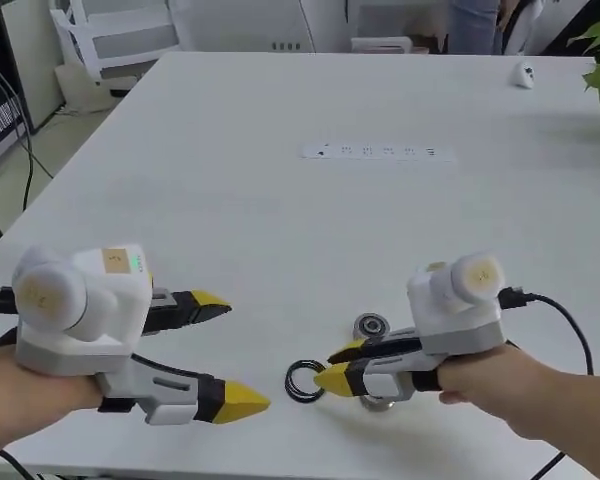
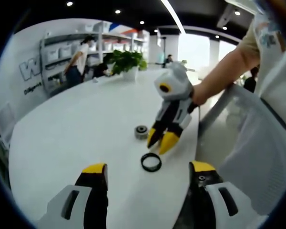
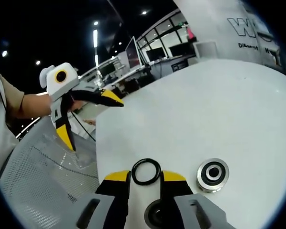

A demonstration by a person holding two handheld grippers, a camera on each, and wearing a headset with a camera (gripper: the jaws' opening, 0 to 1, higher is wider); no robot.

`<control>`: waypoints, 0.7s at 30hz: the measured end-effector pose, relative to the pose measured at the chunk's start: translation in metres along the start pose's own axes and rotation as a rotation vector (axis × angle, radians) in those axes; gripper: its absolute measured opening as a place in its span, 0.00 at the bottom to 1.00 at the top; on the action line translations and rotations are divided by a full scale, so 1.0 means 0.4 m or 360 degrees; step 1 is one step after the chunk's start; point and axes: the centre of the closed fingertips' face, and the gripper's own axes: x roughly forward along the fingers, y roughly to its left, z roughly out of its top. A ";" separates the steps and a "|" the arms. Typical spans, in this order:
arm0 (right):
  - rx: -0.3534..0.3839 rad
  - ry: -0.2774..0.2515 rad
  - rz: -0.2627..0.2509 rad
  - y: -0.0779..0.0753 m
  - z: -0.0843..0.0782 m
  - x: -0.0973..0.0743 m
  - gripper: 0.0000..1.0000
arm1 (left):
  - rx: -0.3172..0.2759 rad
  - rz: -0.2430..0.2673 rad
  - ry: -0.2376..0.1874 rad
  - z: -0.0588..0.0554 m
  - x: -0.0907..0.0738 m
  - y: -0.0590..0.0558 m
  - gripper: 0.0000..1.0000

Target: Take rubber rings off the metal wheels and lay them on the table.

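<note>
Loose rubber ring (image 1: 289, 384) lying on desk (image 1: 280, 200), looking light, soft, grippy; pinching across band seeming best. Right claw (image 1: 325, 366) hovering narrow beside ring, cannot tell if holding anything. Left claw (image 1: 248, 354) gaping wide.

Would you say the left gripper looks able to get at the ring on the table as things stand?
Probably yes: the left gripper is open, with bare table between it and the ring. The right gripper has its tips close beside the ring and might crowd it.

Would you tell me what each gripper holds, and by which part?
Left gripper: nothing, jaws open. Right gripper: cannot tell; the rubber ring lies at its tips, a metal wheel beneath its jaws.
</note>
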 end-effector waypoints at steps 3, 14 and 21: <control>-0.0008 -0.0029 -0.0008 0.000 0.015 -0.011 0.25 | 0.0004 0.0002 -0.0003 0.006 -0.001 -0.002 0.71; -0.0084 -0.0125 -0.0061 0.002 0.062 -0.060 0.38 | 0.0029 0.0011 -0.0022 0.040 -0.006 -0.001 0.72; -0.0109 -0.0214 -0.0113 -0.003 0.097 -0.109 0.48 | 0.0033 0.0011 -0.0030 0.056 -0.009 -0.002 0.74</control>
